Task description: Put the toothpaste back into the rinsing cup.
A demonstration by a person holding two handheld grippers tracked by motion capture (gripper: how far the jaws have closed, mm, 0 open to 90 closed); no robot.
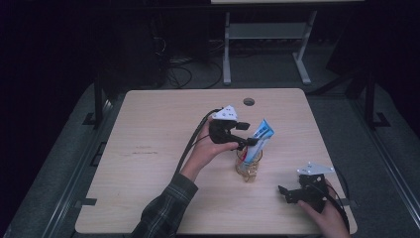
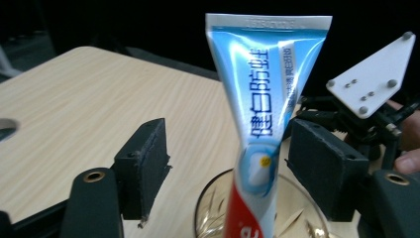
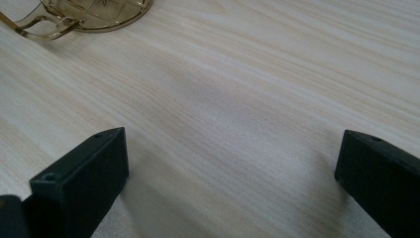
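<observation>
Left gripper (image 2: 228, 168) jaws spread around toothpaste tube (image 2: 262, 114) standing in glass cup (image 1: 248, 166), mid-table (image 1: 148, 148). Right gripper (image 3: 230, 183) spread, low near right edge; its view shows cup handle.

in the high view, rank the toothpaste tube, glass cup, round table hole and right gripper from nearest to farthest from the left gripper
1. toothpaste tube: between the left gripper's open jaws.
2. glass cup: just below, holding the tube.
3. round table hole: toward the far edge.
4. right gripper: near right corner.
</observation>
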